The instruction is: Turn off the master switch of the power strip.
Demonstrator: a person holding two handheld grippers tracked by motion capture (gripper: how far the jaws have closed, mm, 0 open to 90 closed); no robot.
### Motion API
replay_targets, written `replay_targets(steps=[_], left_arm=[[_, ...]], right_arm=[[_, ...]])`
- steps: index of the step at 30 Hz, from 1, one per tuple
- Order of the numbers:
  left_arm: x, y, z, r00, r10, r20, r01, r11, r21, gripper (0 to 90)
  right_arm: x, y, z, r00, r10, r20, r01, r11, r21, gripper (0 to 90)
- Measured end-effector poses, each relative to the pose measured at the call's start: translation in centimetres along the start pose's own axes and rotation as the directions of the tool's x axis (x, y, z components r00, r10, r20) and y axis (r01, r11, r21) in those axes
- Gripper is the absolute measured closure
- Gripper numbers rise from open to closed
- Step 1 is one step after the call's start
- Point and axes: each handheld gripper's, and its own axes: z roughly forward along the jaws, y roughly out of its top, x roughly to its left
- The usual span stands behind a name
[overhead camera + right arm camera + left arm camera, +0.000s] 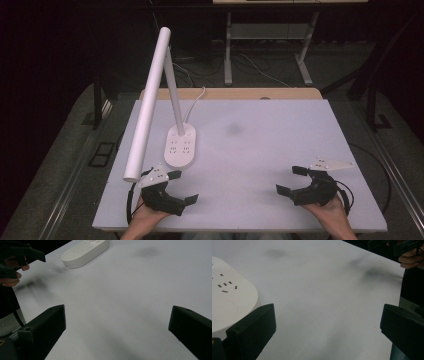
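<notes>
A white desk lamp stands on the white table (pixel 260 150), its long tube head (pixel 148 100) slanting down to the front left. Its oval base (pixel 180 145) carries socket slots and sits left of the table's middle. My left gripper (pixel 183 186) rests near the front left edge, just in front of the base, jaws wide open with nothing between them. The base's rounded end (pixel 229 292) lies beside the left jaw in the left gripper view. At the front right, my right gripper (pixel 293 180) is open and holds nothing. The base (pixel 83 251) lies far off in the right gripper view.
A white cable (pixel 198 98) runs from the lamp base over the table's back edge, where a wooden strip (pixel 235 93) shows. Beyond it stand the metal legs (pixel 228 50) of another table on dark floor. A faint grey smudge (pixel 233 129) marks the tabletop.
</notes>
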Motion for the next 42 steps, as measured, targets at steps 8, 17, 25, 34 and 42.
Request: replay_targets(steps=[8,17,25,34,42], left_arm=[[0.06,-0.04,0.04,1.0000,0.004,-0.003,-0.004,1.0000,0.003,0.0],[0.06,-0.04,0.13,1.0000,0.005,-0.003,-0.005,1.0000,0.006,0.0],[0.04,0.04,-0.05,1.0000,-0.001,-0.010,0.001,1.0000,0.008,0.0],[-0.15,0.39,-0.12,0.9999,0.012,-0.008,-0.012,0.9998,0.013,0.0],[0.05,0.88,-0.35,1.0000,0.006,-0.005,-0.006,0.9998,0.019,0.5]], right_arm=[[0.04,-0.29,0.02,1.0000,0.000,-0.001,0.000,1.000,0.012,0.4],[0.03,-0.43,0.07,1.0000,0.003,-0.002,-0.003,1.000,0.023,0.4],[-0.15,-0.40,-0.07,1.0000,-0.001,0.002,0.001,1.000,0.025,0.4],[-0.31,-0.38,-0.17,1.0000,-0.002,0.008,0.002,1.000,0.029,0.4],[-0.35,-0.42,-0.03,1.0000,-0.009,0.005,0.009,0.999,0.044,0.4]])
